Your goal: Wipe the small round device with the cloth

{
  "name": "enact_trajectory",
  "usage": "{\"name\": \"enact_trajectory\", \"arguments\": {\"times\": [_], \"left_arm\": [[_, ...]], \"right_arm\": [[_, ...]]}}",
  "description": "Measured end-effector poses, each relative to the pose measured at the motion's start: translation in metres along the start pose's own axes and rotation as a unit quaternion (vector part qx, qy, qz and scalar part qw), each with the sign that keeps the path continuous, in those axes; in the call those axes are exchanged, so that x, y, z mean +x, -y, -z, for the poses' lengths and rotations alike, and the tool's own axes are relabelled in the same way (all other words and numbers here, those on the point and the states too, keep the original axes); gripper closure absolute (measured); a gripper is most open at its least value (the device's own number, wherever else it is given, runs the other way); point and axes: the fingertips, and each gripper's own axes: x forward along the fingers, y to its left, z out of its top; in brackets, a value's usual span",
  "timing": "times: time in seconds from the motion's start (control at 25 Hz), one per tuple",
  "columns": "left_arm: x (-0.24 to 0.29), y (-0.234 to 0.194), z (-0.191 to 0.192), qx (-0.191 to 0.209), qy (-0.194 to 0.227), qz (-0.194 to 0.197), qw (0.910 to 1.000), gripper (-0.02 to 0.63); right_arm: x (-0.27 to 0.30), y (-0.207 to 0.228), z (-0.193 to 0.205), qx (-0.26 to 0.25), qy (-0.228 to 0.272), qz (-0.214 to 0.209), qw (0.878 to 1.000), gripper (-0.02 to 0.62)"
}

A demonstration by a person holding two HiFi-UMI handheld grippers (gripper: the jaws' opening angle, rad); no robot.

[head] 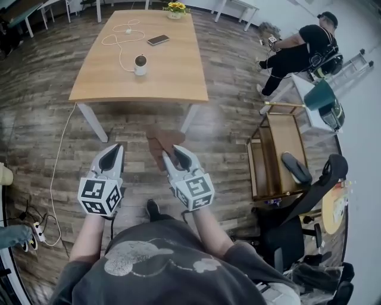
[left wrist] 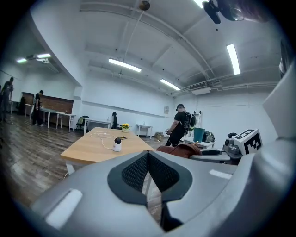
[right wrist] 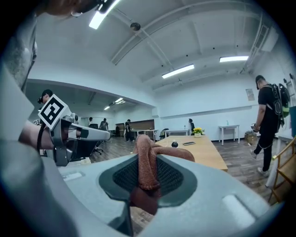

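Brown cloth (head: 162, 143) is pinched in the right gripper (head: 178, 156). Its jaws are clamped on a fold, w/ the rest bunched up past the tips. Left gripper (head: 111, 156) is just beside it w/ jaws together and nothing between them. Both are held over the wood floor, short of the table's (head: 178, 83) near edge. Small round device (head: 140, 64), white body w/ dark top, stands on the table approx mid-width, closer to the near edge than the far one and well apart from both grippers. White cable (head: 119, 40) loops from it toward the far left corner. Phone (head: 158, 40) lies beyond the device, and a flower pot (head: 176, 9) sits at the far edge.
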Motion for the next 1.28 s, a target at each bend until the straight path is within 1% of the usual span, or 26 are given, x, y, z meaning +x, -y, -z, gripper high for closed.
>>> {"name": "enact_trajectory", "arguments": {"times": [0.2, 0.4, 0.68, 0.88, 1.04, 1.28], "left_arm": [[0.021, -0.005, 0.007, -0.015, -0.008, -0.019, 0.9997, 0.588], [0.038, -0.01, 0.009, -0.031, -0.007, -0.035, 0.9989, 0.588], [0.057, -0.017, 0.005, -0.035, -0.01, -0.041, 0.9985, 0.588], [0.074, -0.033, 0.009, -0.038, -0.017, -0.032, 0.9986, 0.588], [0.099, -0.049, 0.01, -0.046, -0.024, -0.013, 0.9986, 0.588], [0.149, -0.089, -0.008, -0.055, -0.022, 0.008, 0.9982, 0.588]], "right_arm": [[0.015, 0.024, 0.004, 0.007, -0.003, -0.011, 1.0, 0.517], [0.028, 0.043, 0.008, 0.016, -0.005, -0.021, 1.0, 0.517], [0.041, 0.064, 0.011, 0.034, -0.013, -0.018, 0.999, 0.517], [0.057, 0.07, 0.015, 0.04, -0.015, -0.01, 0.999, 0.517], [0.079, 0.084, 0.016, 0.045, -0.02, 0.012, 0.999, 0.517], [0.133, 0.103, -0.004, 0.034, -0.023, 0.023, 0.999, 0.517]]}}
